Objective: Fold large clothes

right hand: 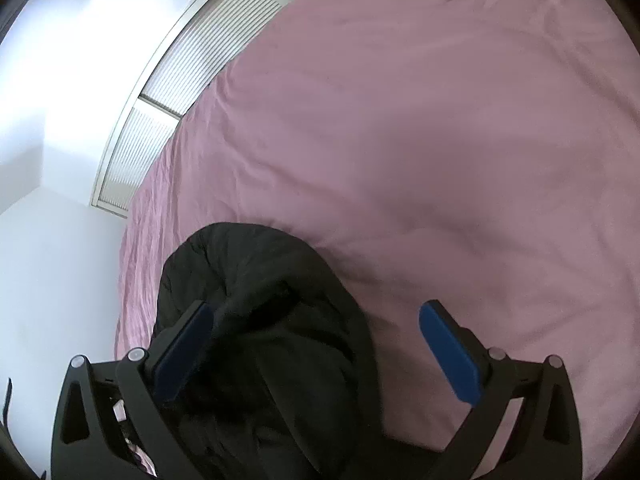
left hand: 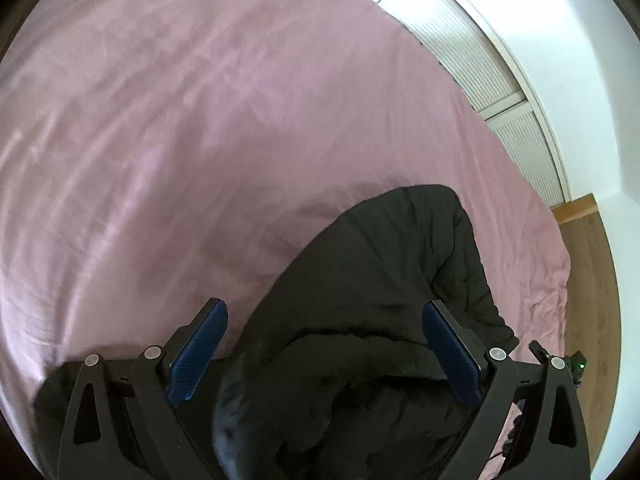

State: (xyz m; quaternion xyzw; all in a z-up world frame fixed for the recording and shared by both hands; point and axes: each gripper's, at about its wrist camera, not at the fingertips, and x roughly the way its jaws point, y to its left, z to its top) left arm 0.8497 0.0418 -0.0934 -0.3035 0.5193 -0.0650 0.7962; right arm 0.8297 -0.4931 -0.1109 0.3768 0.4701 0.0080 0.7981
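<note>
Through my left wrist view, my left gripper (left hand: 324, 316) has its blue fingers (left hand: 198, 354) spread wide, gripping nothing. The black jacket (left hand: 372, 264) lies bunched on the pink bed (left hand: 180, 120), filling the frame from centre to 6 o'clock.

Through my right wrist view, my right gripper (right hand: 316, 316) is likewise spread apart and empty; the jacket (right hand: 248, 264) sits toward 7 o'clock, under my left-hand finger (right hand: 180, 352).

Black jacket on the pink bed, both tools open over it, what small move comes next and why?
Probably lower the left tool and close it on the black jacket: both tools stand open, the right tool too, and the jacket lies bunched on the pink sheet.
</note>
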